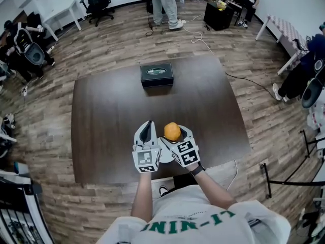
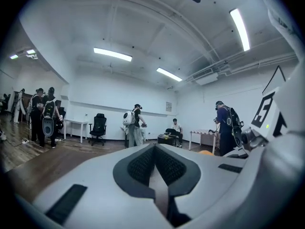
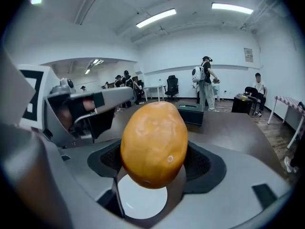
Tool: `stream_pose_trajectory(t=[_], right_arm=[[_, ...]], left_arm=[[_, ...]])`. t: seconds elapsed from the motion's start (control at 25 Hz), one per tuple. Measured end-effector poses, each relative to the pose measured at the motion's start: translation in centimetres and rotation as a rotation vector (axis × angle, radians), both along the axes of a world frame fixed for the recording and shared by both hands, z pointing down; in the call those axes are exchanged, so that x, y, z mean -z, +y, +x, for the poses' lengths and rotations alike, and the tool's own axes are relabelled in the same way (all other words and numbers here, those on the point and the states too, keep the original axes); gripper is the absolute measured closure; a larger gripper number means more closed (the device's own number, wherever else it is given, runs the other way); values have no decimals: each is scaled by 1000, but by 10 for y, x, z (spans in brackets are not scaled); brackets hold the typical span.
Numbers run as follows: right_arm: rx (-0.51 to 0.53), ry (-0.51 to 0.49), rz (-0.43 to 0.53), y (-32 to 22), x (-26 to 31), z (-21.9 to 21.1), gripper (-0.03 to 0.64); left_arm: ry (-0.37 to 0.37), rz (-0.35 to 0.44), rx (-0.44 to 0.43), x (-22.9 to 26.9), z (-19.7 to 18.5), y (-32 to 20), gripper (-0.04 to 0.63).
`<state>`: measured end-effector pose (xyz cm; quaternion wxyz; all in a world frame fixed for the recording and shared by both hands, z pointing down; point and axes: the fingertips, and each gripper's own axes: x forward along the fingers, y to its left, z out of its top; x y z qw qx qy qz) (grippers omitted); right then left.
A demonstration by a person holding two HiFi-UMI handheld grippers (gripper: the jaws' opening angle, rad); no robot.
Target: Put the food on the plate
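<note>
Right jaws: wide apart, pads pressed on either side of the orange-yellow food (image 3: 154,147), an egg-shaped piece standing on end in the right gripper (image 1: 173,134). I read the food as clear of any surface. It is held above the white plate (image 3: 142,203), which shows directly under it through the gap between the jaws.

Left jaws: closed together, pads meeting, nothing between them. The left gripper (image 1: 147,130) sits just beside the right one, on its left. Both are over the near part of the dark wooden table (image 1: 111,126). From the head view I can make out only a sliver of plate between and beneath the two grippers.

A black box (image 1: 157,75) rests farther back on the table, well apart from plate and food. Beyond the table are a wood-plank floor (image 1: 244,50), a black office chair (image 1: 97,1), and several people standing or seated near the walls.
</note>
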<state>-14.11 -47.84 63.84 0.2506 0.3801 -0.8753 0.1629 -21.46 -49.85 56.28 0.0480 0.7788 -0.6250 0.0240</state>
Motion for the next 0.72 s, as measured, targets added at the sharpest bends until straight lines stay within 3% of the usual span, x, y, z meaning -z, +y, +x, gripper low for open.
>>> stream_pose_trajectory(t=[0.2, 0.72], right_arm=[[29, 138, 7, 2, -52, 0, 250], [133, 167, -185, 23, -151, -20, 250]], left_arm=[[-8, 13, 11, -18, -8, -3, 584], [27, 20, 33, -48, -20, -3, 584]])
